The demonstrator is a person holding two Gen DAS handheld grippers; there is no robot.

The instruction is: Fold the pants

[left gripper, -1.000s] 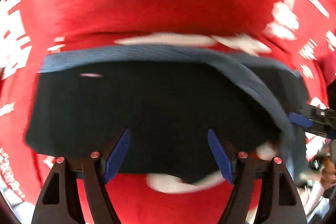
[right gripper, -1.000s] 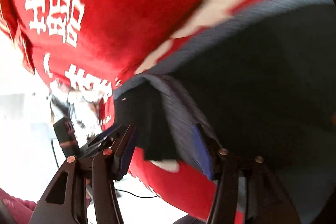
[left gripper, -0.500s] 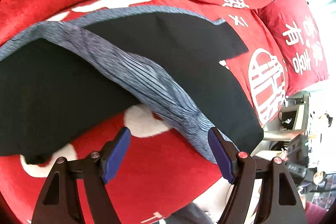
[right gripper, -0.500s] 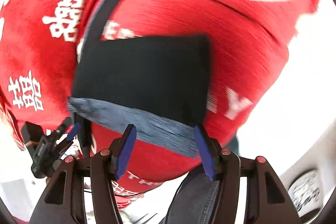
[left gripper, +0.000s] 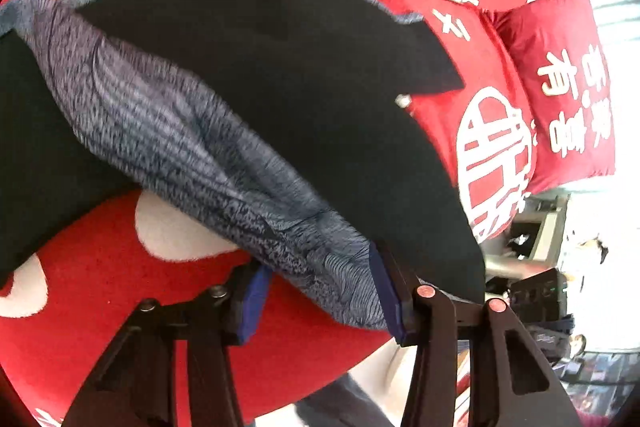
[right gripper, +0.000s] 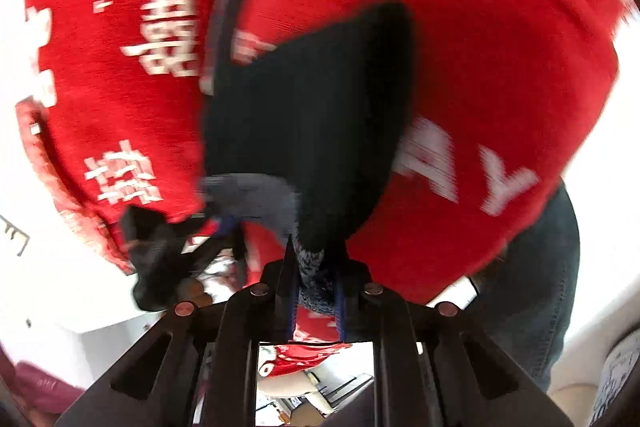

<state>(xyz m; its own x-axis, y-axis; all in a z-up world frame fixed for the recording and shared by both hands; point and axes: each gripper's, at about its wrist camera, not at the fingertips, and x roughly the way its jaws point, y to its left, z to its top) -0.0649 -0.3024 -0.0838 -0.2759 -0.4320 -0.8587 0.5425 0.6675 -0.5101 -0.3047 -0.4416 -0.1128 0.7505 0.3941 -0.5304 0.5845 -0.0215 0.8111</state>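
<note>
The black pants (left gripper: 280,75) with a grey-blue ribbed waistband (left gripper: 192,155) lie on a red bedspread. In the left wrist view my left gripper (left gripper: 320,287) has its blue pads around the waistband's near end, partly closed; firm contact is unclear. In the right wrist view my right gripper (right gripper: 316,283) is shut on the waistband (right gripper: 312,263), with the black pants (right gripper: 312,115) hanging away from it. The left gripper also shows in the right wrist view (right gripper: 216,231), at the other end of the waistband.
The red bedspread (left gripper: 100,287) with white characters covers the bed. A red pillow (left gripper: 560,87) lies at the far right. The bed's near edge is just below the grippers, with the person's jeans (right gripper: 532,287) beside it. Furniture and clutter (left gripper: 536,291) stand off the bed to the right.
Both grippers have closed in on the waistband's near edge; the right went from open to shut on it. The right view has swung, blurred by motion.
</note>
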